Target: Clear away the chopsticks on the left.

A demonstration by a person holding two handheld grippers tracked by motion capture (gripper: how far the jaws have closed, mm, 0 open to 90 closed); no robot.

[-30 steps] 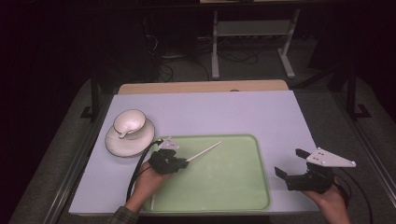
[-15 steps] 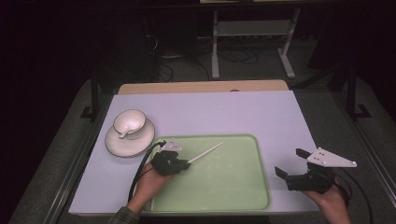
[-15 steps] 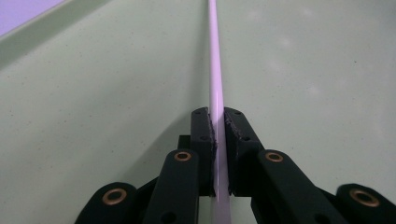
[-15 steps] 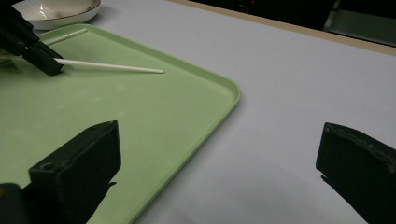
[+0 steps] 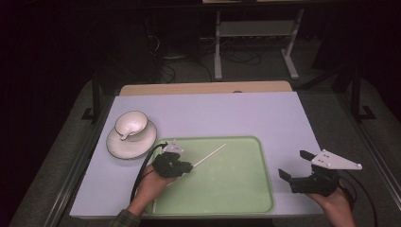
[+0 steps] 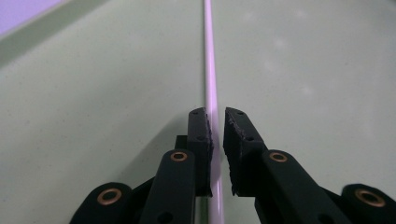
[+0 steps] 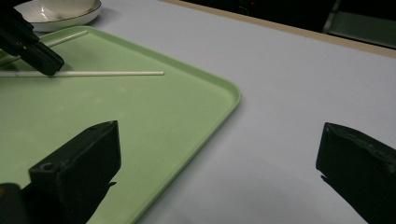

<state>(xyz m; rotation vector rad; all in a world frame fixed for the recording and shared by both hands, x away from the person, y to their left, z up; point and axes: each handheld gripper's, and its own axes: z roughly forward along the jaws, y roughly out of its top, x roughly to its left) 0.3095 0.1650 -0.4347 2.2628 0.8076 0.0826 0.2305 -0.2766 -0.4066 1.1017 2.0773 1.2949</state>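
Table covered with a pale lilac sheet; room behind is dark, with a white metal stand and cables on the floor. Green tray at near centre; cup on saucer to its far left.

White stick lies flat on the tray. Left gripper sits over its near end, stick between the jaws, which have just been opening: a gap shows beside one pad.

Right gripper rests off the tray's right edge, jaws wide apart, nothing between them.
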